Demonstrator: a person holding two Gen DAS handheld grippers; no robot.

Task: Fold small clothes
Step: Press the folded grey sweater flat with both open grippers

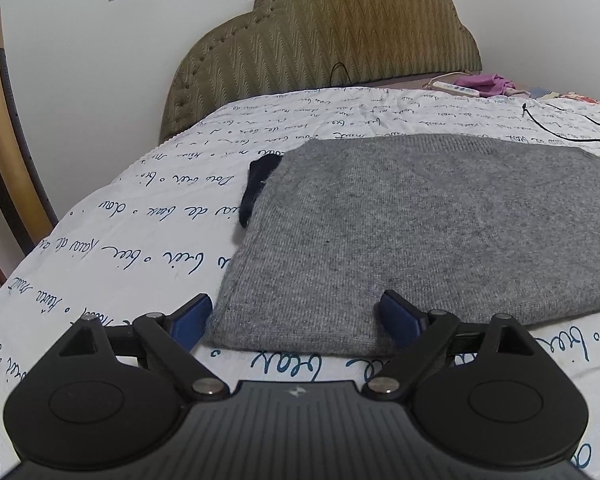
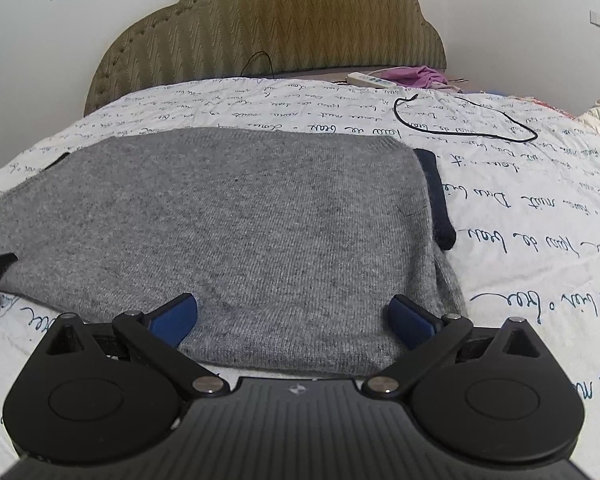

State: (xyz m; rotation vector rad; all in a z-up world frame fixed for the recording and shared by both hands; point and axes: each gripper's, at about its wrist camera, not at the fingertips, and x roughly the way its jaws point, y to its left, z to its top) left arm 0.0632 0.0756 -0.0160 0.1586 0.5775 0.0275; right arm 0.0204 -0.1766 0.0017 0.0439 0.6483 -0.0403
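Observation:
A grey knitted garment (image 1: pixel 420 232) lies folded flat on the bed, with a dark navy part (image 1: pixel 256 192) sticking out at its left side. In the right wrist view the garment (image 2: pixel 228 232) fills the middle, with a navy part (image 2: pixel 436 196) showing at its right side. My left gripper (image 1: pixel 296 316) is open at the garment's near left corner, its right finger over the cloth. My right gripper (image 2: pixel 292 316) is open at the garment's near right edge, jaws wide around the hem. Neither holds anything.
The bed has a white quilt (image 1: pixel 140 240) with blue script. A padded olive headboard (image 1: pixel 328 32) stands behind. A black cable (image 2: pixel 460 124), a white power strip (image 2: pixel 372 79) and pink cloth (image 2: pixel 420 74) lie near the head end. A gold-framed chair (image 1: pixel 8 140) stands at left.

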